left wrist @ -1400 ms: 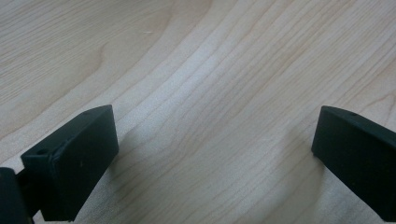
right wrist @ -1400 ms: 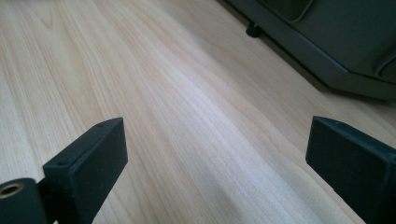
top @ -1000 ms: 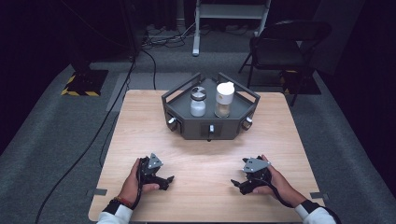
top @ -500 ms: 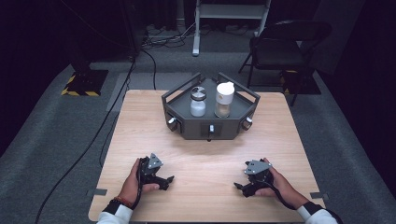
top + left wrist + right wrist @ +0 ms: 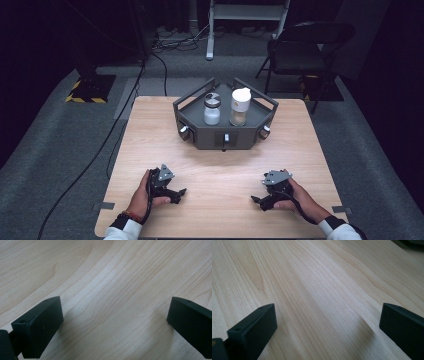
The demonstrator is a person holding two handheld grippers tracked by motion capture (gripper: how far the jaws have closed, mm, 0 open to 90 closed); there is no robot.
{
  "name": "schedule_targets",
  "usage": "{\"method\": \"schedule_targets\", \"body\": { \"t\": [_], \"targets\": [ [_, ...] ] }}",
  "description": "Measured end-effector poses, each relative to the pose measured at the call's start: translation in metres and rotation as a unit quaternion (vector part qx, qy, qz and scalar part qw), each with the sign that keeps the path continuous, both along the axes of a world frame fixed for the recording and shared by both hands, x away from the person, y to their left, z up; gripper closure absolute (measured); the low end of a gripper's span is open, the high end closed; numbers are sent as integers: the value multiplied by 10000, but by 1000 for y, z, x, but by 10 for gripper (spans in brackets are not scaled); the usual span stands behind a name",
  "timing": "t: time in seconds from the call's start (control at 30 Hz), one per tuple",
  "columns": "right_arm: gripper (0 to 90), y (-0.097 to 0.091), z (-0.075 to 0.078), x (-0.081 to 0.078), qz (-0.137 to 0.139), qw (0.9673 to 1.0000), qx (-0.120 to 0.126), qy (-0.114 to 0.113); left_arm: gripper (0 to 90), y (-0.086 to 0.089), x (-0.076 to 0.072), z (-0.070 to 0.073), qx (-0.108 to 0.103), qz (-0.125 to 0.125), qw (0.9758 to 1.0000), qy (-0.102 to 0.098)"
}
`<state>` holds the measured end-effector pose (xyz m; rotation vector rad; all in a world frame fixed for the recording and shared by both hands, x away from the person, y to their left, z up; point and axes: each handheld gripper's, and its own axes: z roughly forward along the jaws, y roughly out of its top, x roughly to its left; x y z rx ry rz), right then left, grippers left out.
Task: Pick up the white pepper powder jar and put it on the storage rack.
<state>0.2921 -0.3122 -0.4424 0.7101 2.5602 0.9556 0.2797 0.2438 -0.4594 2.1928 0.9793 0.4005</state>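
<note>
On the near part of the wooden table the person rests both hands, each around a black two-jaw gripper. The left gripper lies at the near left, jaws pointing toward the middle of the table; in the left gripper view its jaws stand wide apart with nothing but bare wood grain between them, so it is released. The right gripper lies at the near right, pointing inward toward the left one, the two well apart. Its jaws have just been opening, and in the right gripper view they stand spread with only the tabletop between them: released as well.

At the far middle of the table sits a dark grey angular tray with small knobs on its front faces. Inside it two containers stand upright, just beside each other: a clear jar with a dark lid on the left, holding something white, and a taller bottle with a white cap on the right, holding something tan. Both are well apart from the grippers.

Beyond the table, a dark folding chair stands on the grey floor.
</note>
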Motion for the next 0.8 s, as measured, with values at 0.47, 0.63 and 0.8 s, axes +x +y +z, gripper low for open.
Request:
{"method": "schedule_targets", "body": {
  "t": [0.47, 0.63, 0.8],
  "targets": [
    [4, -12, -9, 1, -136, 9993, 318, 142, 0, 0, 0, 0, -1, 0, 10000, 1],
    [4, -15, -10, 3, -159, 9988, 401, 222, 0, 0, 0, 0, 0, 2, 10000, 1],
    [3, -16, -10, 4, -145, 9987, 411, 255, 0, 0, 0, 0, -2, 6, 10000, 3]
  ]
}}
